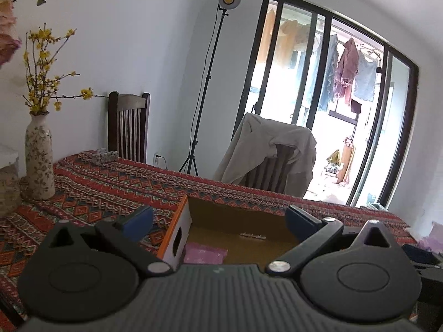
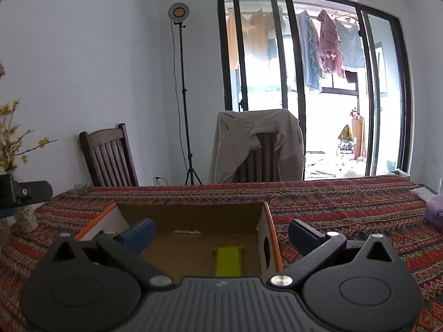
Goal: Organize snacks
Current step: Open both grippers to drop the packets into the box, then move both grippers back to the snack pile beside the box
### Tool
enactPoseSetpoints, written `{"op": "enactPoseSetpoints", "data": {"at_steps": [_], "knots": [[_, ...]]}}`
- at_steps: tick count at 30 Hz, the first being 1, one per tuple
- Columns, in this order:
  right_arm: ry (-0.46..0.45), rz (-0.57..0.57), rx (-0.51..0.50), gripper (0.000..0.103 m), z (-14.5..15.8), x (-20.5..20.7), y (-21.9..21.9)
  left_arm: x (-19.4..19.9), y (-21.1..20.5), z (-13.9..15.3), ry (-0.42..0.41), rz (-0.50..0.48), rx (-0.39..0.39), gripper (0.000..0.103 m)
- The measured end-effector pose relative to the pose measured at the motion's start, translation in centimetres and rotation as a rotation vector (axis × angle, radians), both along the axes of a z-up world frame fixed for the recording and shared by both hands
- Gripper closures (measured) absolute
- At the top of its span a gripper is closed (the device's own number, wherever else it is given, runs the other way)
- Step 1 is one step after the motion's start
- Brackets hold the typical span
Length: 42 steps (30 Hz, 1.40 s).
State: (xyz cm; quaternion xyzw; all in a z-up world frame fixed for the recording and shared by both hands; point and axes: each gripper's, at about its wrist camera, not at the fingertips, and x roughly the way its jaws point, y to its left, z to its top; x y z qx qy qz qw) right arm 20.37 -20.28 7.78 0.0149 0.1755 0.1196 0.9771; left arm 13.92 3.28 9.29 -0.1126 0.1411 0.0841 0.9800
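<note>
An open cardboard box (image 1: 238,215) with orange and white outer walls stands on the patterned tablecloth; it also shows in the right wrist view (image 2: 193,215). A pink snack packet (image 1: 203,253) lies on its floor at the left. A yellow-green snack packet (image 2: 228,260) lies on its floor at the right. My left gripper (image 1: 220,225) is open and empty above the box's left wall. My right gripper (image 2: 221,233) is open and empty above the box's right wall.
A floral vase (image 1: 38,160) with yellow blossoms stands at the table's left. A small patterned packet (image 1: 103,156) lies at the far edge. A purple bag (image 2: 434,213) lies at the table's right. Two chairs (image 2: 108,157), one draped with a jacket (image 2: 257,144), and a lamp stand (image 2: 184,96) stand behind.
</note>
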Motion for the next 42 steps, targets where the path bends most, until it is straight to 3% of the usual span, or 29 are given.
{"op": "enactPoseSetpoints", "data": {"at_steps": [9,24,42], "knots": [[0.022,0.031,-0.046,0.0,-1.5,-4.3,-1.4,-4.3,1.4,-2.4,0.039,-0.009,0.019,0.0],[0.149,0.02,-0.085,0.0,-7.5,-8.5,-4.4,-8.5,2.5,-9.0,0.185,-0.029,0.002,0.0],[0.189,0.023,-0.086,0.0,-8.3,-8.6,-4.5,-9.2,1.9,-9.0,0.188,-0.049,-0.007,0.0]]}}
